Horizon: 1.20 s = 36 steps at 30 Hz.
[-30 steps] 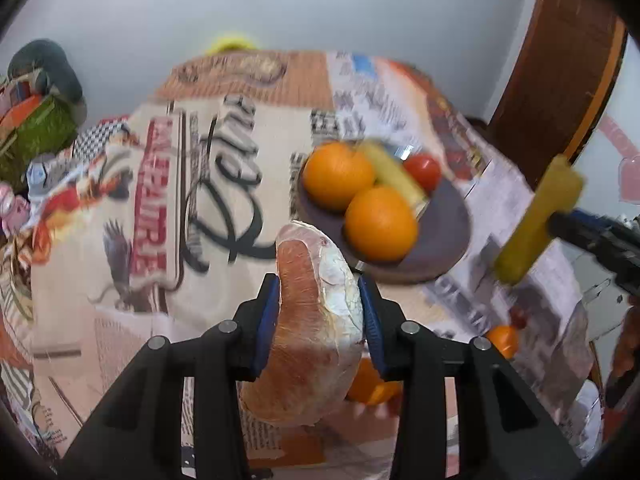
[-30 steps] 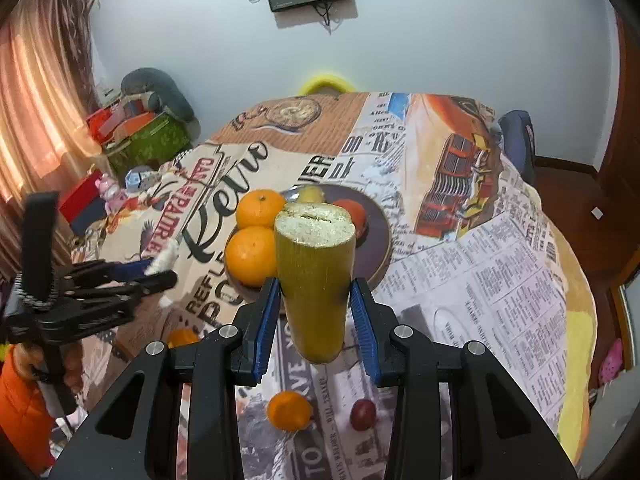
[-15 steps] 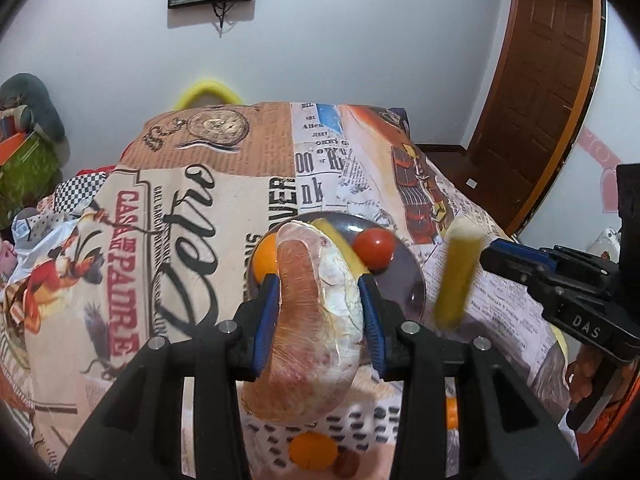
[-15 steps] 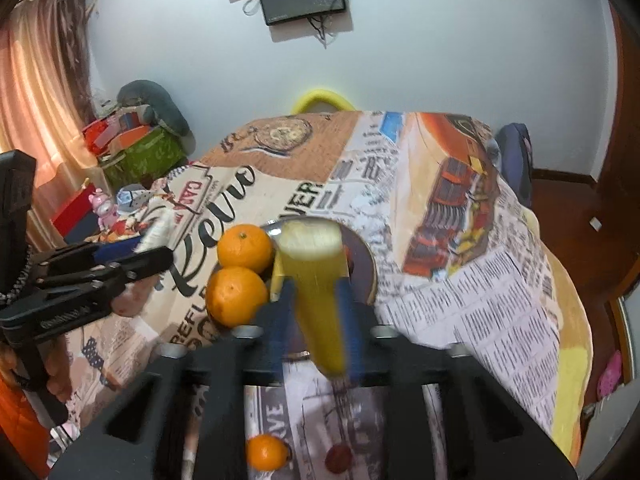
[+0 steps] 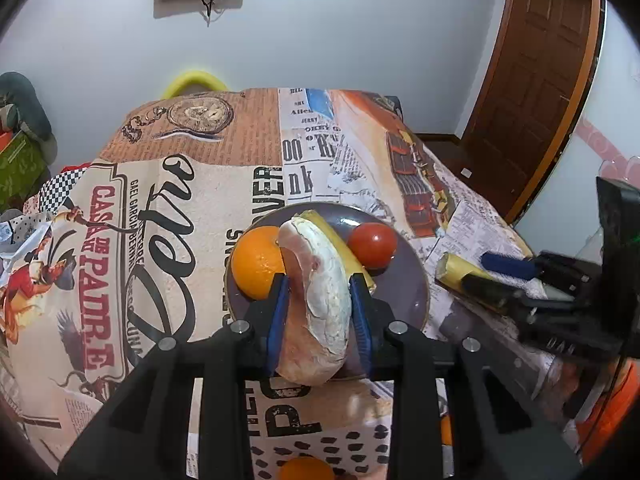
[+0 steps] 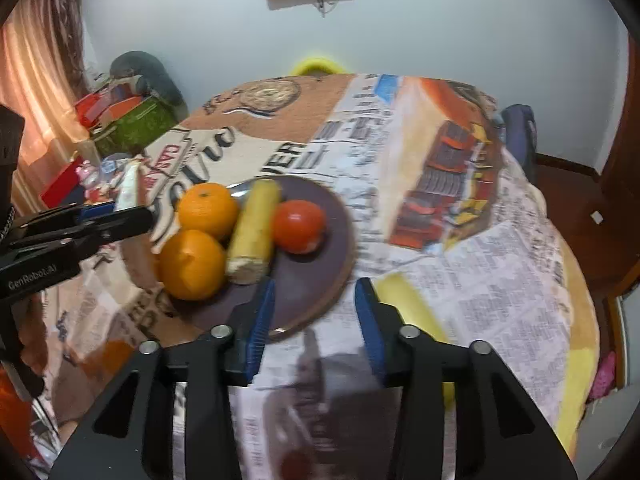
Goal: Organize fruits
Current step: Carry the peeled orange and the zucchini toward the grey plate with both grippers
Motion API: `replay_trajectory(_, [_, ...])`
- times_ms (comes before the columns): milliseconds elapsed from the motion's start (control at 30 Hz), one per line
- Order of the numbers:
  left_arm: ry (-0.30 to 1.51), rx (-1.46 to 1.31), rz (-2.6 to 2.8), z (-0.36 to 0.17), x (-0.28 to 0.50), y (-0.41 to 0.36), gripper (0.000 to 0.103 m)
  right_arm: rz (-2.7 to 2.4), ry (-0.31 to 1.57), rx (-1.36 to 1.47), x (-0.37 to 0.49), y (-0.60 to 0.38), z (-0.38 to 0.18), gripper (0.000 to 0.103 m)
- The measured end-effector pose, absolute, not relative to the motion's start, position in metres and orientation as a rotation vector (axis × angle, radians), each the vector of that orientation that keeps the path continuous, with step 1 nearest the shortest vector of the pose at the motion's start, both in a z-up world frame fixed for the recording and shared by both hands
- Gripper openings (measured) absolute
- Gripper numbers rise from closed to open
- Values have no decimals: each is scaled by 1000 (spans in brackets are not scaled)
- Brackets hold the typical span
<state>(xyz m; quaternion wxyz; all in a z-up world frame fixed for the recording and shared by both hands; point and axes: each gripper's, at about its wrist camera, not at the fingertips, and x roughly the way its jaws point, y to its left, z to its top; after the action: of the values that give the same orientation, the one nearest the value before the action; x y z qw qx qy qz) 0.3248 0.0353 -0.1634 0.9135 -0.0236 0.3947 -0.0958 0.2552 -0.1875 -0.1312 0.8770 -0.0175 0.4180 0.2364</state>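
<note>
Right tool [image 6: 314, 316] emptied, open over plate [image 6: 320, 280] edge

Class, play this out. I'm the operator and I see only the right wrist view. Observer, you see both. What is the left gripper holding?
Observer: A peeled citrus wedge. The left gripper has just been closing its jaws further, and the pads press on both sides of the wedge.
Operator: Is any fruit off the plate?
Observer: Yes, a second yellow stick is just past the right rim of the plate. I cannot tell whether it rests on the cloth.
</note>
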Motion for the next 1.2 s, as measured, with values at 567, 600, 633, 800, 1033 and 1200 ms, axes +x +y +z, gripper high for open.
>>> replay_trajectory(567, [819,-44,-177,-172,342,30,23,470,1037,-120,293,-201,-182,48])
replay_trajectory(600, [821,-48,-176,-172,344,30,22,475,1039,-149,293,-199,-183,48])
replay_trajectory(633, [822,-52,-175,-172,344,31,22,479,1040,-178,293,-195,-185,47])
replay_trajectory(800, [814,-57,-170,-167,347,33,22,428,1019,-150,294,-201,-184,41])
replay_trajectory(1033, [799,-44,-162,-158,352,35,22,419,919,7,289,-215,-153,37])
replay_trajectory(1200, [788,-62,-155,-153,362,33,22,474,838,29,285,-203,-122,35])
